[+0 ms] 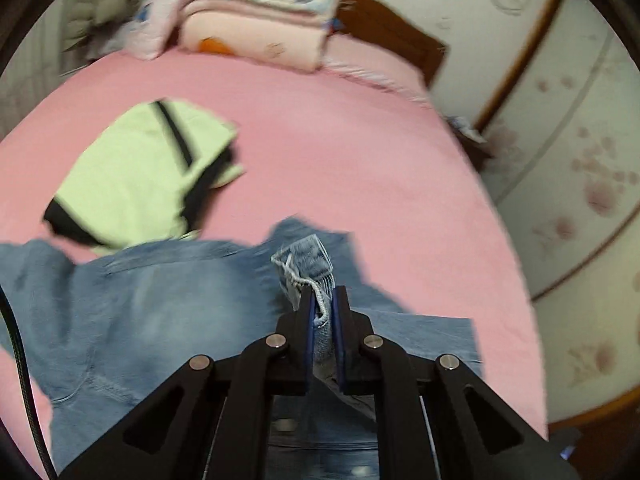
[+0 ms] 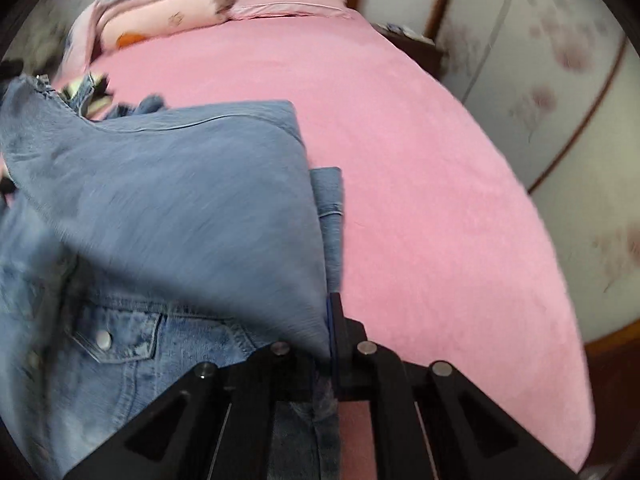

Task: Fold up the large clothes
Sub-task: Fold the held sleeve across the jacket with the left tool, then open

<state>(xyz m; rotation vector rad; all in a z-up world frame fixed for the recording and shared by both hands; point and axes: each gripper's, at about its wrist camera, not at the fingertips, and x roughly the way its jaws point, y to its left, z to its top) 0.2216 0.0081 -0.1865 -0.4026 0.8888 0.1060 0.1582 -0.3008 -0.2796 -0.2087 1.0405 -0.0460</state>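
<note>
A bed point(image 1: 320, 128) with a pink sheet fills both views. Toward twelve o'clock a stack of folded blankets point(image 1: 256, 12) rests against a dark wooden headboard point(image 1: 396, 36). At three o'clock stand pale wardrobe doors point(image 1: 580, 184) with a faded floral print and brown trim.

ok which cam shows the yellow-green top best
The left wrist view: the yellow-green top lies whole, though blurred, on the pink bed beyond the denim jacket. In the right wrist view the lifted denim hides it; at most a blurred sliver shows at the far left.
</note>
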